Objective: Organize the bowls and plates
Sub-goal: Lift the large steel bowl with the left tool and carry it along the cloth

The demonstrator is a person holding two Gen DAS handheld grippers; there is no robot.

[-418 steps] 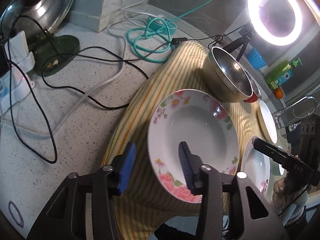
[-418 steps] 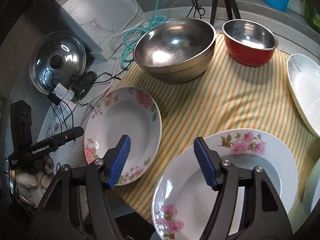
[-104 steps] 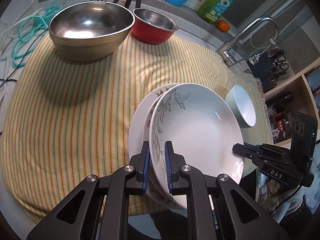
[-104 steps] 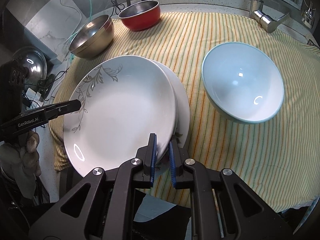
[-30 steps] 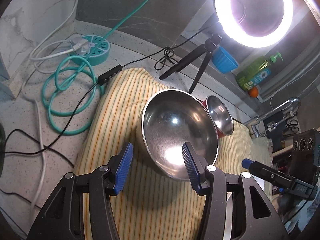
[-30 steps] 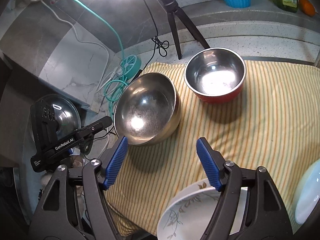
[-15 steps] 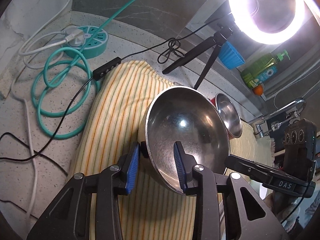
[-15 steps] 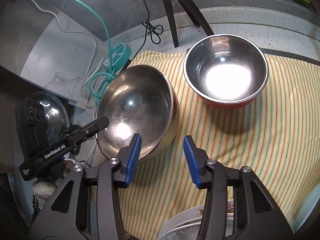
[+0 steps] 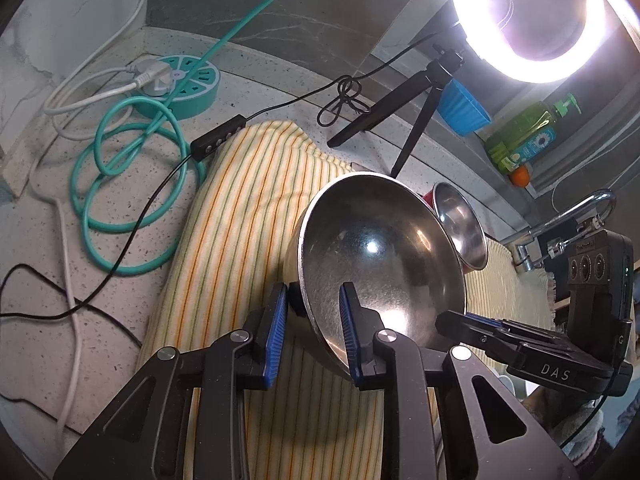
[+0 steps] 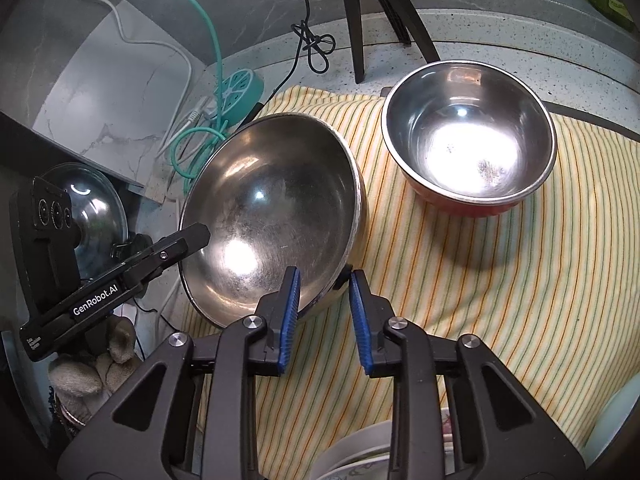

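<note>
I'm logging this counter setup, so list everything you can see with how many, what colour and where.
Large bowl: one, steel, striped cloth's left end, tilted.
Small bowl: one, steel inside, red outside, right of it.
Striped cloth: one, yellow, on counter.
Plates: stack, white, near edge.
Ring light: one, lit, black tripod.
Power hub: one, teal, coiled cable.
Cup: one, blue, ledge.
Soap bottle: one, green, ledge.
Pot lid: one, glass, far left.
Left tongs: blue pads astride the large bowl's rim.
Right tongs: same, opposite side.
</note>
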